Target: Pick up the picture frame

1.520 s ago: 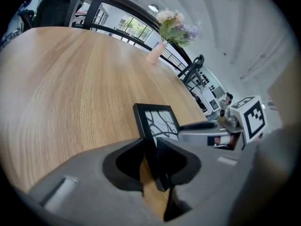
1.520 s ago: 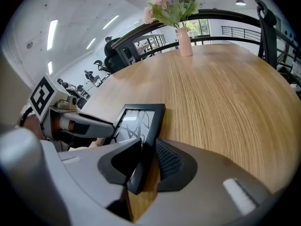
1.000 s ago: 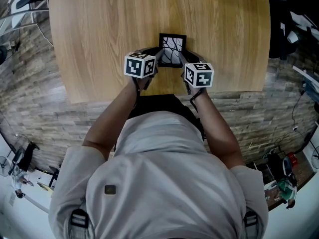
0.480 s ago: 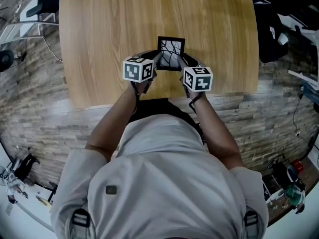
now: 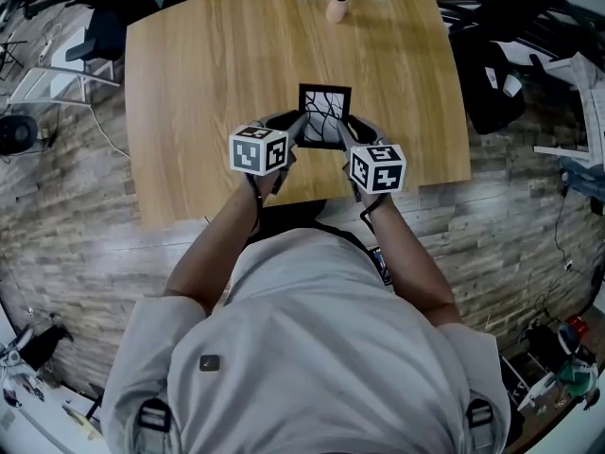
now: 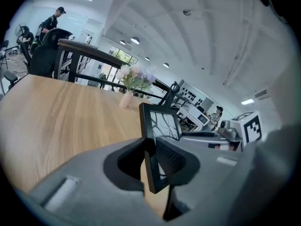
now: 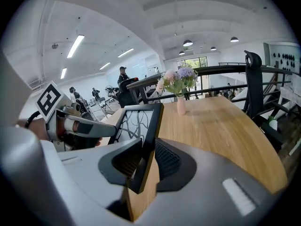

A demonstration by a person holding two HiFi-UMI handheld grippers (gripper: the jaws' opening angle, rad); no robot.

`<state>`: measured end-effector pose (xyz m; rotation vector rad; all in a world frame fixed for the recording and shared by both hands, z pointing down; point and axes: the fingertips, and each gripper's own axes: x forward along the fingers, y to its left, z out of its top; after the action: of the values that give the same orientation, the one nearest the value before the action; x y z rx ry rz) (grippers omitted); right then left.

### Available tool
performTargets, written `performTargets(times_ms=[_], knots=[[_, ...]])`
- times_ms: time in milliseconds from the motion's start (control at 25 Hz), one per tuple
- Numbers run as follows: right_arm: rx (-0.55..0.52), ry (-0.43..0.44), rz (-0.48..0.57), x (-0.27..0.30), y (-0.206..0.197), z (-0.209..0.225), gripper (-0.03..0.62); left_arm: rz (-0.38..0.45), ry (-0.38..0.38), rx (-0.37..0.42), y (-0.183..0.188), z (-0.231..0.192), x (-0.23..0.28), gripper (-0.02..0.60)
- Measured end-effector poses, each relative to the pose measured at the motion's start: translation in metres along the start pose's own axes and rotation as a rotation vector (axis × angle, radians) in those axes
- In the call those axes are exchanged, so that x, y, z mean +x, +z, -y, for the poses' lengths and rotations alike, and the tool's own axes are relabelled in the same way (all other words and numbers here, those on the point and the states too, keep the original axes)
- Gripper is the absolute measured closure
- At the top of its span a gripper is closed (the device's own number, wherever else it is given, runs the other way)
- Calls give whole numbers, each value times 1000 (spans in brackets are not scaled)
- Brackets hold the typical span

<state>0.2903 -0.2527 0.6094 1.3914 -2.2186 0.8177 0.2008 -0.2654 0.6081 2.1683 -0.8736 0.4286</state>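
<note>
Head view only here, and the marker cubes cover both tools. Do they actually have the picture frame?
Observer: The left tool does. Its pads press on the front and back of the picture frame at one side edge.
Operator: And the right?
Observer: The right tool is shut on the opposite side edge in the same way.
Operator: Is the bottom of the frame visible?
Observer: Yes, in the right gripper view. The lower corner sticks out below the grip, and the wood of the table shows behind it.
</note>
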Motion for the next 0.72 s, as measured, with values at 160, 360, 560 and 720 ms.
performTargets(times_ms=[160,360,560,720], knots=[[-22,-21,70,-26,18,0,497,42,-19,49,16,23,-8,503],[-37,-34,129,-54,31,-4,497,77,-35,96,27,47,-20,503],[-35,-18,149,-76,34,-12,497,98,-14,100,27,64,-34,503],[-40,-3,164,-82,39,-17,497,114,-3,100,29,68,-42,503]])
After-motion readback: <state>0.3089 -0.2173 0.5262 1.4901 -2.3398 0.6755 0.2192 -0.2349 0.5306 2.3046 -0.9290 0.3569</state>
